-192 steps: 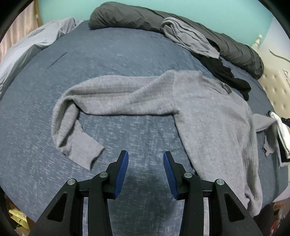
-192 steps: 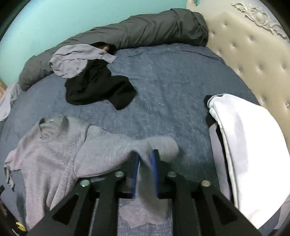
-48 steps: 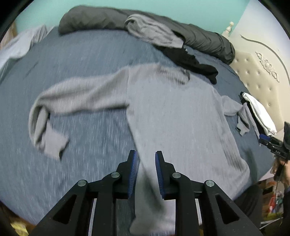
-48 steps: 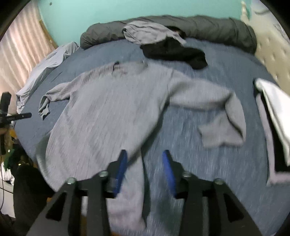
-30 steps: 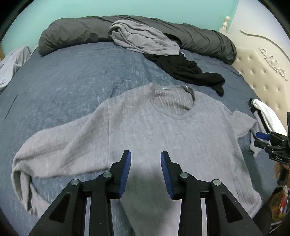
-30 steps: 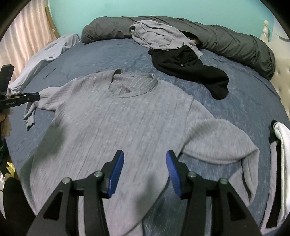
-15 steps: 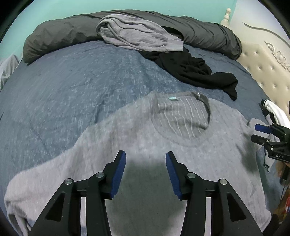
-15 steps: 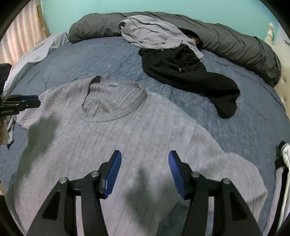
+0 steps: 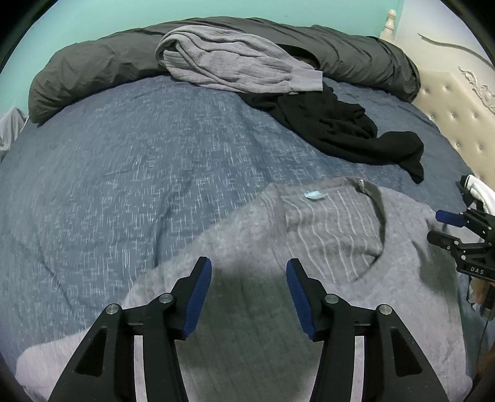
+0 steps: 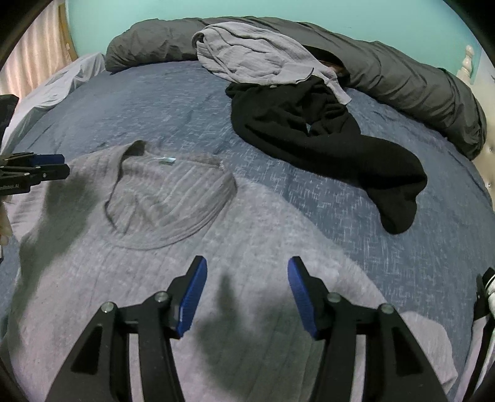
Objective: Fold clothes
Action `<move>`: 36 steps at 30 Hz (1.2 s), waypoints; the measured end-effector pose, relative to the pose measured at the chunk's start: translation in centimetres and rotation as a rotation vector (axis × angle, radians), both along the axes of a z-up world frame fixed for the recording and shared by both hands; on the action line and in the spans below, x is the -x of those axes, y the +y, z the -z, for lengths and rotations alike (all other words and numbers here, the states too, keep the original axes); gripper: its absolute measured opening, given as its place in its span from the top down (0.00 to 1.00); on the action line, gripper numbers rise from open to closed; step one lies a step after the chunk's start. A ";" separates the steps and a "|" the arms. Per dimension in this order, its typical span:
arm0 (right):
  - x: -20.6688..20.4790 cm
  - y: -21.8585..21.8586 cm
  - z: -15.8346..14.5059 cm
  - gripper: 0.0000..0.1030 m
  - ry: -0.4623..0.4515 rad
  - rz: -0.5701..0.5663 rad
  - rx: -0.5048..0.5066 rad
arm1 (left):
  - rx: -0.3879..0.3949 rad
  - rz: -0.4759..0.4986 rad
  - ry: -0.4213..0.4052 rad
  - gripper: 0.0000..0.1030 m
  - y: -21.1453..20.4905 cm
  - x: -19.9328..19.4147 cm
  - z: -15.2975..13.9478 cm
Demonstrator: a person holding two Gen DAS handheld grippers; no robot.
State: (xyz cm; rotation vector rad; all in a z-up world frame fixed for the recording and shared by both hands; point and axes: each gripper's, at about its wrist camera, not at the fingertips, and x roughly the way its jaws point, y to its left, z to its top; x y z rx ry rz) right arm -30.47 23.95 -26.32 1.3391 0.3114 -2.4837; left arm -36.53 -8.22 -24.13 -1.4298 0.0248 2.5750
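We see the grey sweater (image 9: 309, 253) spread flat on the blue bedspread (image 9: 123, 173), neckline toward twelve o'clock. Our left gripper (image 9: 249, 281) and right gripper (image 10: 246, 280) hover above it, fingers spread, empty. At two o'clock lies a black garment (image 10: 324, 145), perhaps trousers.

Grey ribbed sweater (image 9: 309, 278) on a flecked blue bedspread (image 9: 139, 185), black garment (image 10: 324, 148) beyond, teal wall (image 9: 123, 15).
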 end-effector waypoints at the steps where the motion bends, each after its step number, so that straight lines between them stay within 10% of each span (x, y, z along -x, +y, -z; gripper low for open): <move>1: 0.3 0.0 0.1 0.46 0.001 -0.001 -0.001 | 0.003 -0.001 0.001 0.46 0.0 0.3 0.1; 28: 9.3 -1.8 4.9 0.47 -0.078 -0.137 -0.043 | 0.042 0.069 -0.099 0.45 -2.8 5.7 5.7; 36: 7.9 -1.7 3.9 0.94 -0.018 -0.141 -0.033 | 0.063 0.113 -0.073 0.91 -1.0 4.8 4.7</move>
